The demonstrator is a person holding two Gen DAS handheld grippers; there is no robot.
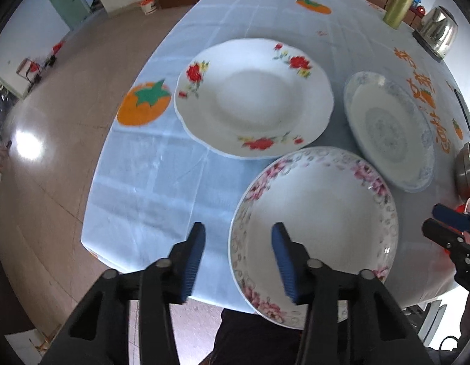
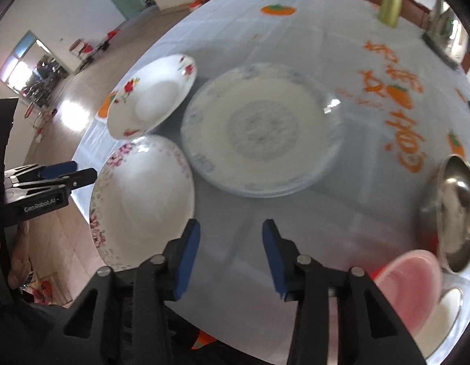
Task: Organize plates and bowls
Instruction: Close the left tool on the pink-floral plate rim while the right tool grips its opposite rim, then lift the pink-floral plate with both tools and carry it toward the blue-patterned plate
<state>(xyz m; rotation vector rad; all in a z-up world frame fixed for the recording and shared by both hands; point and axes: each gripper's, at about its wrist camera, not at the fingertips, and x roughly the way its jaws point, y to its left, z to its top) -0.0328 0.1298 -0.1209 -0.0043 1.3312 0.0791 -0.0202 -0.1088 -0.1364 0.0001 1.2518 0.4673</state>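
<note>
We are at the approach step: nothing is lifted yet, and both grippers hang over the table (image 1: 150, 164) near its front edge. Our left gripper (image 1: 238, 255) stands partly open and empty, one finger over the bare cloth and the other over the pink plate (image 1: 320, 203), so its jaws straddle that plate's left rim without pressing on it. Our right gripper (image 2: 232, 252) is also partly open and holds nothing, with only cloth between its fingers, just in front of the blue plate (image 2: 262, 130). We judge the next move to be a pinch on a rim: the left gripper must sink until one finger slips under the edge, which looks awkward because the pink plate overhangs the front edge of the table and could tip. We count three plates: the pink one at the front edge, the red plate (image 1: 253, 97) behind it towards the left edge, and the blue one at the middle. For bowls we count a steel bowl (image 2: 454, 213) at the right edge, a pink bowl (image 2: 408, 286) at the front right corner, and a white dish (image 2: 444, 310) half hidden beside it.
</note>
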